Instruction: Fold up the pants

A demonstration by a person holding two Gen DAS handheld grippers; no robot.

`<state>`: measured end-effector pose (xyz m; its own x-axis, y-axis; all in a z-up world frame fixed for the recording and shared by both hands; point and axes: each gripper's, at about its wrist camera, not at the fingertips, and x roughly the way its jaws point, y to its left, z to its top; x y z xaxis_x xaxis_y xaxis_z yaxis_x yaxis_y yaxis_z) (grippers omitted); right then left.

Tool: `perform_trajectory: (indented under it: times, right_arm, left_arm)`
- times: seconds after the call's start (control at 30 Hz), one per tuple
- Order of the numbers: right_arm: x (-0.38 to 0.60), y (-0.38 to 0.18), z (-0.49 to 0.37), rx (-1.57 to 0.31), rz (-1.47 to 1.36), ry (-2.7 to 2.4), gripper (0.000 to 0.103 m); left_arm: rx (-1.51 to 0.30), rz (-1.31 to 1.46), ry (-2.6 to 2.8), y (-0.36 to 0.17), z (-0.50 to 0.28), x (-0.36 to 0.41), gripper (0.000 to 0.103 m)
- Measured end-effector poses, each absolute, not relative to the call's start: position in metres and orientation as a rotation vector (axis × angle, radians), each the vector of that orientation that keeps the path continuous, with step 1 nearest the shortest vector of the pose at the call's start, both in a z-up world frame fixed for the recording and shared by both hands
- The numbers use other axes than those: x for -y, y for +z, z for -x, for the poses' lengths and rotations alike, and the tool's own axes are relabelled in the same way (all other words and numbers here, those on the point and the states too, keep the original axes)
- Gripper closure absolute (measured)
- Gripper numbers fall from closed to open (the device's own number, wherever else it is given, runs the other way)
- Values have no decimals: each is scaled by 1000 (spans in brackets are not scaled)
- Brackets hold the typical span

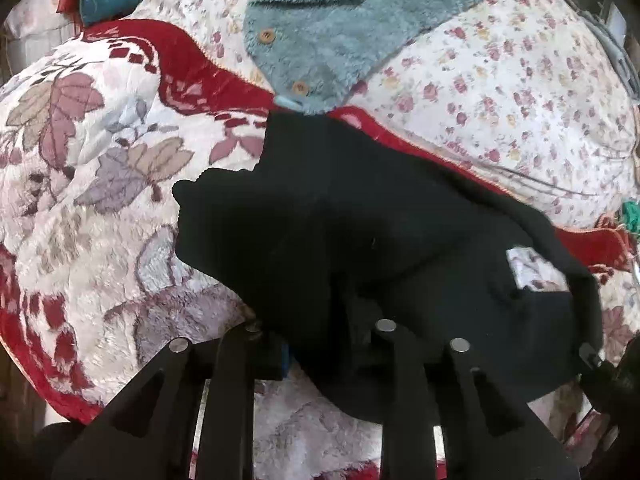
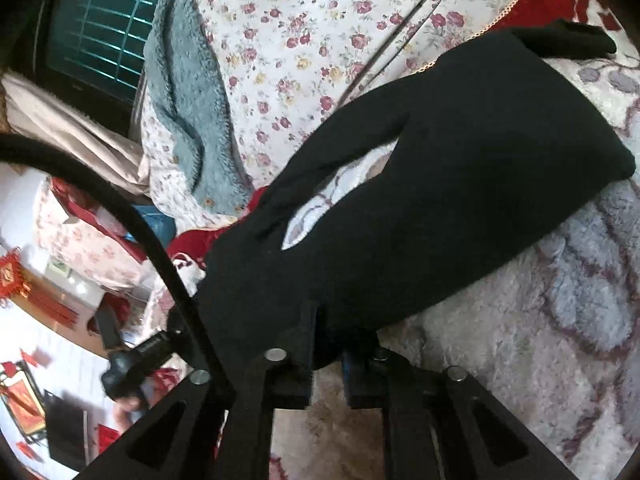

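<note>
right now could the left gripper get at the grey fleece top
Probably not yet: the left gripper looks shut on the black pants, and the fleece top lies farther up the bed beyond them.

Black pants [image 1: 360, 220], soft knit fabric, lie bunched and partly doubled over on a plush white blanket [image 1: 100, 200] with a red and grey leaf pattern. A pale label shows on the cloth at one end. In the right wrist view the pants [image 2: 460, 160] stretch as a long dark band running up to the right, with a slit in the fabric exposing the blanket beneath. The far end curls up.
</note>
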<state>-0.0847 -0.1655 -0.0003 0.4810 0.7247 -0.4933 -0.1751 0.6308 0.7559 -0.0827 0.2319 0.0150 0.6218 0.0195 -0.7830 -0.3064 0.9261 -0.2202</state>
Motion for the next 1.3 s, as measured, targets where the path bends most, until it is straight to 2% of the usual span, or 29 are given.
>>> perform_trajectory:
  times: [0.07, 0.1, 0.2, 0.47, 0.57, 0.67, 0.73, 0.87, 1.17, 1.3]
  right_arm:
    - [181, 9, 87, -890, -687, 582, 61]
    - [195, 14, 91, -876, -696, 568, 60]
    - [230, 18, 98, -859, -745, 536, 60]
    - [293, 8, 99, -844, -855, 382, 59]
    - [296, 17, 98, -850, -744, 327, 59]
    - [300, 12, 92, -863, -818, 365, 59]
    - [307, 8, 90, -860, -892, 374, 59]
    - [308, -2, 88, -867, -1036, 431, 59]
    - [315, -9, 72, -828, -1223, 424, 56]
    - [318, -13, 72, -811, -1294, 439, 55]
  left_arm:
    - [-890, 373, 206, 23, 87, -236, 73]
    - [-885, 374, 215, 29, 91, -238, 71]
    - [-844, 324, 252, 47, 103, -234, 61]
    - [-723, 214, 315, 90, 127, -216, 61]
    - [-731, 218, 266, 100, 127, -211, 56]
    - [-747, 226, 157, 106, 116, -192, 53]
    - [-776, 253, 50, 106, 97, -171, 49]
    - [-855, 290, -138, 100, 56, -118, 49]
    - [-983, 190, -594, 71, -36, 52, 49]
    - [-1007, 131, -676, 54, -68, 91, 49]
